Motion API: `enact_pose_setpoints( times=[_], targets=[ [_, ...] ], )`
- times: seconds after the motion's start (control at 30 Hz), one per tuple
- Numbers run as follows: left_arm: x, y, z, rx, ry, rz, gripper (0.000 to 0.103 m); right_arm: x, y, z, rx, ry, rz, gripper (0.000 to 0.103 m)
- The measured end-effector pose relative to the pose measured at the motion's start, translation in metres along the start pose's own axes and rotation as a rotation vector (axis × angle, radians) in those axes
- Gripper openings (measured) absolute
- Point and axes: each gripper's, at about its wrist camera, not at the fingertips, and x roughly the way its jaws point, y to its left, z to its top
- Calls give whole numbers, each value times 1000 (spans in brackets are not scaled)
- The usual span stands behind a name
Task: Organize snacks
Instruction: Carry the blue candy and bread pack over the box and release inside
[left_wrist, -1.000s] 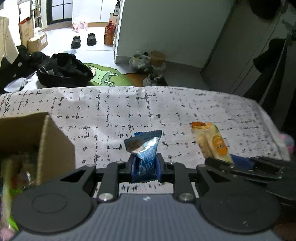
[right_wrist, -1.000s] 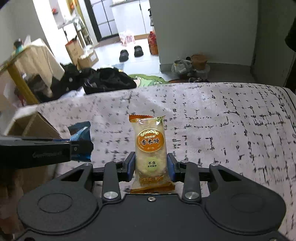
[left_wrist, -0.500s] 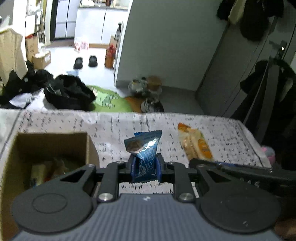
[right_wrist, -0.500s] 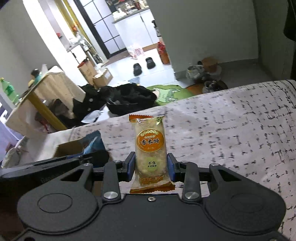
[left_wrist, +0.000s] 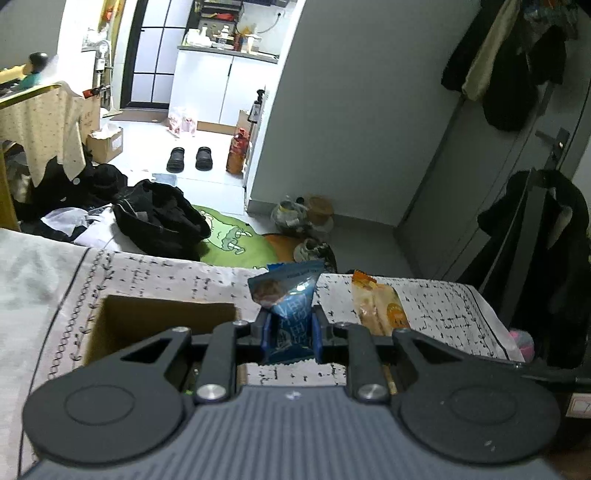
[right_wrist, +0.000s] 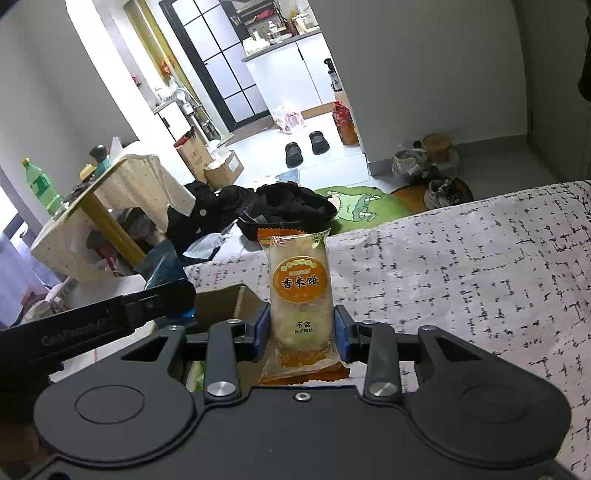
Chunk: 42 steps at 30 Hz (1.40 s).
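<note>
Both grippers had risen: the left gripper pinching a blue foil snack packet, the right gripper an orange-labelled rice-cake wrapper, now nearing the open brown cardboard box.

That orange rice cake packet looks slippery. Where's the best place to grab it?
Across its lower half, pads on the two long edges, as the right gripper does now. The rice cake packet is long and flat, so squeezing its narrow width from behind the bottom seal keeps it upright.
</note>
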Motion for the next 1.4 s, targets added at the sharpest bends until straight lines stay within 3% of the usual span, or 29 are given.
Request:
enact_pose_setpoints(
  times=[0.27, 0.57, 1.1, 1.13, 1.23, 1.4],
  targets=[
    [-24, 37, -4, -46, -55, 71, 20, -2, 30, -7, -6, 4, 58, 35],
    [-26, 80, -27, -117, -13, 136, 20, 4, 57, -25, -24, 38, 92, 35],
    [-34, 122, -50, -215, 42, 139, 20, 31, 92, -56, -54, 124, 104, 35],
    [-33, 123, -52, -216, 46, 134, 20, 33, 94, -58, -59, 134, 96, 37],
    [-29, 123, -57, -214, 54, 121, 20, 37, 94, -63, -70, 166, 74, 57],
    [-20, 122, -61, -223, 78, 92, 21, 26, 84, -57, -43, 133, 46, 66]
  ],
)
